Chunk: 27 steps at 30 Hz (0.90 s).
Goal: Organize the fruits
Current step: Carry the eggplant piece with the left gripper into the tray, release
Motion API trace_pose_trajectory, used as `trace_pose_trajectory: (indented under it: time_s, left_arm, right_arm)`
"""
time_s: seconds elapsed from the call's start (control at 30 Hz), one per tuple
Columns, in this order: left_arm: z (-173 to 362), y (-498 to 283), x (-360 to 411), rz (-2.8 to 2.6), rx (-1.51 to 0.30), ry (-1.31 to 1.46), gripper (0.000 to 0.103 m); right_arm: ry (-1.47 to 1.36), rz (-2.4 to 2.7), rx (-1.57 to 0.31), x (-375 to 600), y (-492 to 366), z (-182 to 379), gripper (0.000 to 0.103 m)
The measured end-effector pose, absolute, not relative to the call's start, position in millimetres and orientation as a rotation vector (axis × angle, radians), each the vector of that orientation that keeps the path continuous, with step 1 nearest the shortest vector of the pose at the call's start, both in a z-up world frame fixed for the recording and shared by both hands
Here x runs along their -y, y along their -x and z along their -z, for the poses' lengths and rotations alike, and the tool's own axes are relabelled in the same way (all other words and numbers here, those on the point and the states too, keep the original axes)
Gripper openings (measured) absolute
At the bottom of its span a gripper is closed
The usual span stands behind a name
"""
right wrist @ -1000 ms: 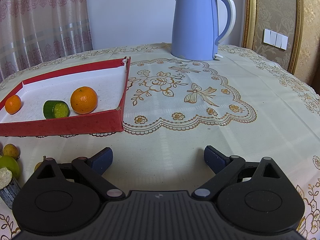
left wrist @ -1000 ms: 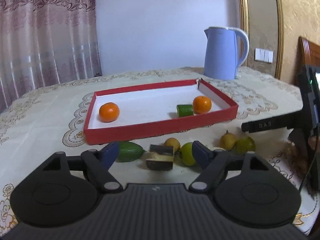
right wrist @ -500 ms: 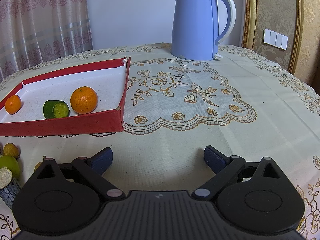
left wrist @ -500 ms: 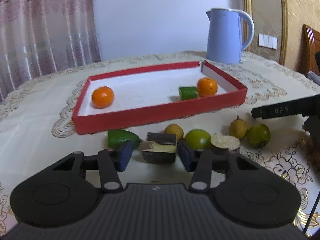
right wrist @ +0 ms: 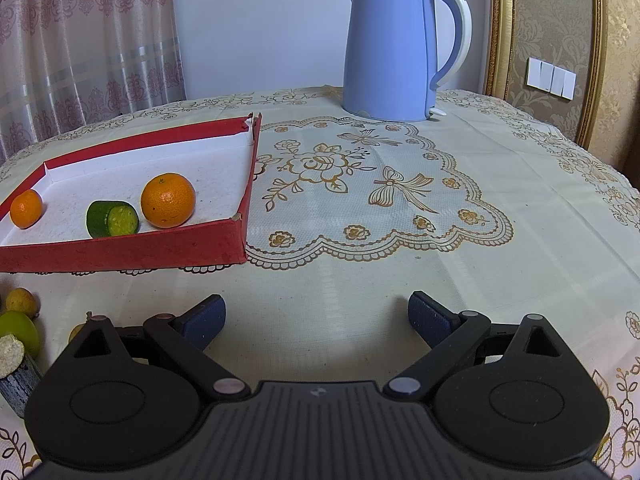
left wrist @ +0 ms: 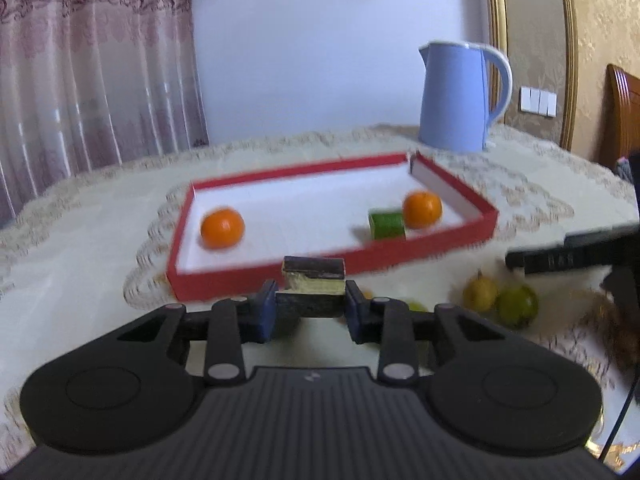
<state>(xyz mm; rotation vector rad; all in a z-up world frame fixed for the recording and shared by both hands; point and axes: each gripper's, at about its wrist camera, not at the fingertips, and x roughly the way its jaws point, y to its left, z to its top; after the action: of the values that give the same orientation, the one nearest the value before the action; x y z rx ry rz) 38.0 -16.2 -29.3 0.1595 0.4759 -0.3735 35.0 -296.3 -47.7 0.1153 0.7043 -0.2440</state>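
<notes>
- The blue kettle point(right wrist: 390, 50) reads "Midea" near its rim.
- The left gripper point(left wrist: 311, 312) clamps a dark-skinned cut fruit piece point(left wrist: 313, 286), lifted in front of the red tray's point(left wrist: 260, 276) near wall; this view is blurred.
- The right gripper point(right wrist: 316, 316) is spread wide, holding nothing, over bare tablecloth point(right wrist: 500, 264).
- Two oranges point(right wrist: 168, 200) and a green piece point(right wrist: 112, 219) lie in the tray.
- Loose fruits point(right wrist: 18, 326) are cut off at the right view's left edge.

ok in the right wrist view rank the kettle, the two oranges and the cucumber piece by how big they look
1. blue kettle, by far the largest
2. orange beside the cucumber
3. cucumber piece
4. orange at the tray's left end, smallest, though it lies farther left, so its true size is unsure
</notes>
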Motion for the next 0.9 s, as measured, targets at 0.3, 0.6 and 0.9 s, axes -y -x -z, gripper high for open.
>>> trace_pose_trajectory:
  time_s: [0.3,0.6,0.9]
  left_arm:
    - [11.7,-116.3,20.0,0.288,-0.491,-0.121,0.031]
    - [26.4,-184.4,34.8,0.237,-0.561,-0.133,0.031]
    - [30.9,-201.6,48.4,0.207,-0.555,-0.162,0.035]
  right_arm:
    - [-0.115,0.244,-0.704,296.2,-35.0,47.7,0.098]
    - [-0.115,0.244,-0.704,296.2,-35.1,47.8,0.099]
    - [-0.115,0.244,-0.704,296.1,-35.0,47.9,0.099]
